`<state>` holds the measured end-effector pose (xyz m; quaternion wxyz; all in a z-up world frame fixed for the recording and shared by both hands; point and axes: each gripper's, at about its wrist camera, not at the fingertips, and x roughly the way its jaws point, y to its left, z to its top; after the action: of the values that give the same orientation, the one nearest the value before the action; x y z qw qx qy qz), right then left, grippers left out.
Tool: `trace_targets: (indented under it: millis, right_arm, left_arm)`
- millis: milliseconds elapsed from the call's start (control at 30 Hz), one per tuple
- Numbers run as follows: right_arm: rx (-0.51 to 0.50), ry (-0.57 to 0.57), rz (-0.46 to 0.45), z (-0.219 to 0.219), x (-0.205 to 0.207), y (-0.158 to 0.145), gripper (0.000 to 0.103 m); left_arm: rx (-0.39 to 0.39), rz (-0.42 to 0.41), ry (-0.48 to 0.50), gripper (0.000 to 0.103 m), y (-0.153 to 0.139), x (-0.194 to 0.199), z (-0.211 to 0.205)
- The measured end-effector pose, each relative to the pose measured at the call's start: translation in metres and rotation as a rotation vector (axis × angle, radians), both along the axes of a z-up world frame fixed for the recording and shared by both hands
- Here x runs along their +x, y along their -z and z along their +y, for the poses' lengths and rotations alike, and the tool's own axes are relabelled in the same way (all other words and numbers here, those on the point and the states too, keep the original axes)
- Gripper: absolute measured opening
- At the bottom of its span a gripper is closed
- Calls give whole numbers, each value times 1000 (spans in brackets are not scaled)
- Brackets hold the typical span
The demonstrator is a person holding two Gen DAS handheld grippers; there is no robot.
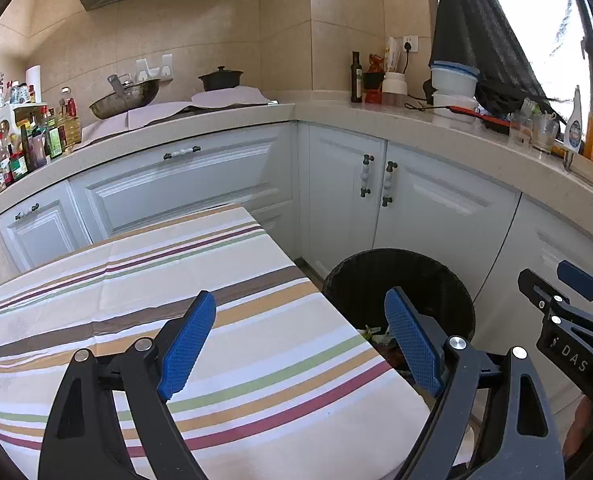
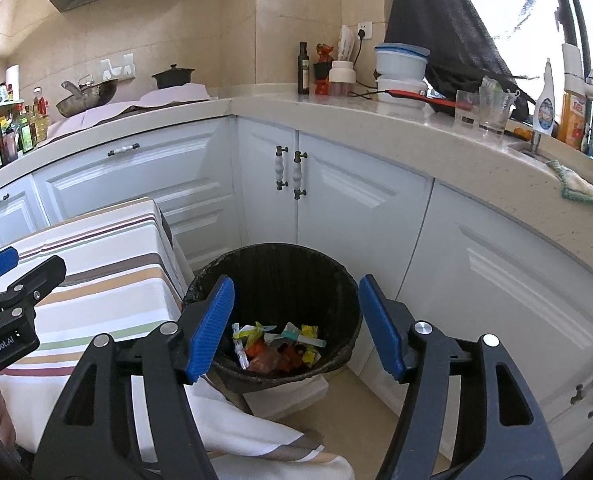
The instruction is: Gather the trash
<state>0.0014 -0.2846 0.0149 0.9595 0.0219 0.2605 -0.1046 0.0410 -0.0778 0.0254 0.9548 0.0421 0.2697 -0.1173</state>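
A black trash bin (image 2: 280,276) with a black liner stands on the floor beside the striped table; it also shows in the left wrist view (image 1: 400,280). Several colourful wrappers (image 2: 276,344) lie at its bottom. My right gripper (image 2: 296,328) is open and empty, held above the bin's near rim. My left gripper (image 1: 300,344) is open and empty, above the table's right edge, its right finger over the bin. The right gripper shows at the right edge of the left wrist view (image 1: 568,304).
The table has a striped cloth (image 1: 176,280). White cabinets (image 2: 336,208) and an L-shaped counter (image 2: 396,120) stand behind the bin. On the counter are a wok (image 1: 124,98), bottles, containers and glasses.
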Motion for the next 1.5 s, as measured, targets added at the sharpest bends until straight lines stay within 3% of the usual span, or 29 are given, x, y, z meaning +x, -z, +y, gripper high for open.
trace_targets:
  millis: [1500]
  right_arm:
    - [-19,2,-31,-1,-5,-9,63]
  left_arm:
    - [-16,-20,-16,84,-6,-7,8]
